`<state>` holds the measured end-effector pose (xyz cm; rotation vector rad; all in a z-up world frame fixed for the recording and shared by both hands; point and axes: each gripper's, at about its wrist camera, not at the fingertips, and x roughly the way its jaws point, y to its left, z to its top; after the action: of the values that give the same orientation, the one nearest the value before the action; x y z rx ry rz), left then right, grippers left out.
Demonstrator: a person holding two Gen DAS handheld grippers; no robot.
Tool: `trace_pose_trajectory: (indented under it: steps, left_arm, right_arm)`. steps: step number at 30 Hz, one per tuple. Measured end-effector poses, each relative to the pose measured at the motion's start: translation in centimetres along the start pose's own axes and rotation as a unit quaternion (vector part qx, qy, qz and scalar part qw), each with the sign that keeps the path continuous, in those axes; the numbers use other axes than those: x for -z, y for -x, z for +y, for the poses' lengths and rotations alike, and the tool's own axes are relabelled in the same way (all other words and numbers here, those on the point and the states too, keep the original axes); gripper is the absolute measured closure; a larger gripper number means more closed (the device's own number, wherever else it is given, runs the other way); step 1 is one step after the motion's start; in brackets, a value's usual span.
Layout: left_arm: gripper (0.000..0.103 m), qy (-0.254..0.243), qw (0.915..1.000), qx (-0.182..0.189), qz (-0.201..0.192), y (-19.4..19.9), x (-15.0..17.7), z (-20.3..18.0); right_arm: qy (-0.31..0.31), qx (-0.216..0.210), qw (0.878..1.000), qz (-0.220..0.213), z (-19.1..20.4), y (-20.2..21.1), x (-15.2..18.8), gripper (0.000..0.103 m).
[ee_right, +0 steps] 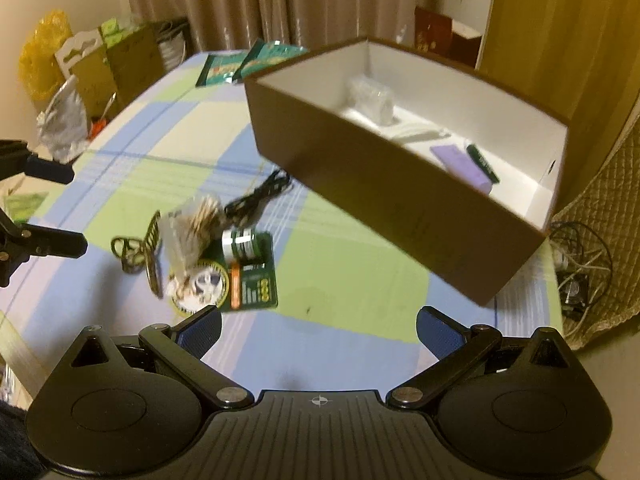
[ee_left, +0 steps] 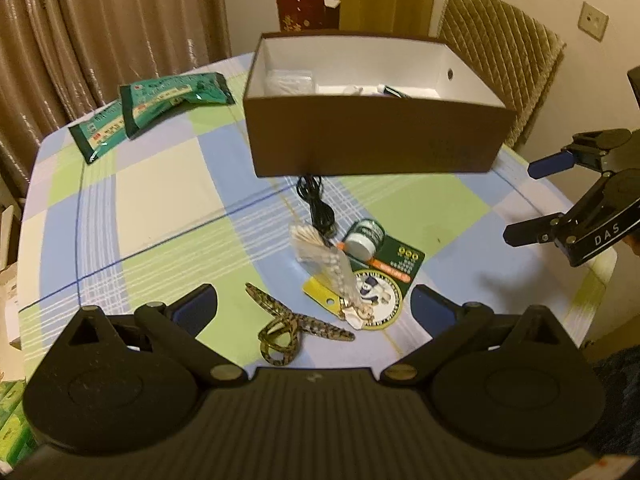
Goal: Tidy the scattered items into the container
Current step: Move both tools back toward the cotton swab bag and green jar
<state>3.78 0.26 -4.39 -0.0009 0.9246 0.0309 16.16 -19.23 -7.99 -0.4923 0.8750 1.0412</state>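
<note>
Scissors point(ee_left: 294, 326), cotton swabs point(ee_left: 316, 246), a jar point(ee_left: 364, 236) and a cable point(ee_left: 318, 204) lie clustered on the tabletop point(ee_left: 160, 200) just before the brown box point(ee_left: 372, 144), which already holds several things. The left claw point(ee_left: 314, 306) and right claw point(ee_right: 318, 330) both hover spread wide and empty, seemingly ready to pick.

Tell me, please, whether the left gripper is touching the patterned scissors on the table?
Apart. The left wrist view shows the left gripper open, its fingers either side of the scissors, with bare tablecloth between each pad and the scissors.

Dim warm indoor light, soft shadows, fisheye bending at edges, motion blur in right wrist view
</note>
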Motion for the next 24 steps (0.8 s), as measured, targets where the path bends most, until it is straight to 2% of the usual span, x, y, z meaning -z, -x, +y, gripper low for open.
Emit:
trace_pose_trajectory:
  steps: [8, 15, 19, 24]
  left_arm:
    - [0.002, -0.037, 0.9988, 0.024, 0.022, -2.9, 0.0, 0.3]
    - [0.002, -0.09, 0.9931, 0.061, 0.044, -6.5, -1.2, 1.2]
    - [0.002, -0.116, 0.9878, 0.09, 0.051, -8.6, -2.2, 1.6]
    - [0.002, -0.159, 0.9773, 0.126, 0.063, -11.5, -3.6, 2.0]
  right_arm:
    - [-0.014, -0.001, 1.0, 0.025, -0.1, -2.6, 0.6, 0.002]
    - [-0.039, 0.012, 0.998, 0.038, -1.5, -3.8, 0.4, 0.002]
    - [-0.057, 0.023, 0.997, 0.047, -2.5, -4.3, 0.5, 0.002]
    - [-0.084, 0.036, 0.994, 0.061, -3.8, -4.6, 0.9, 0.002]
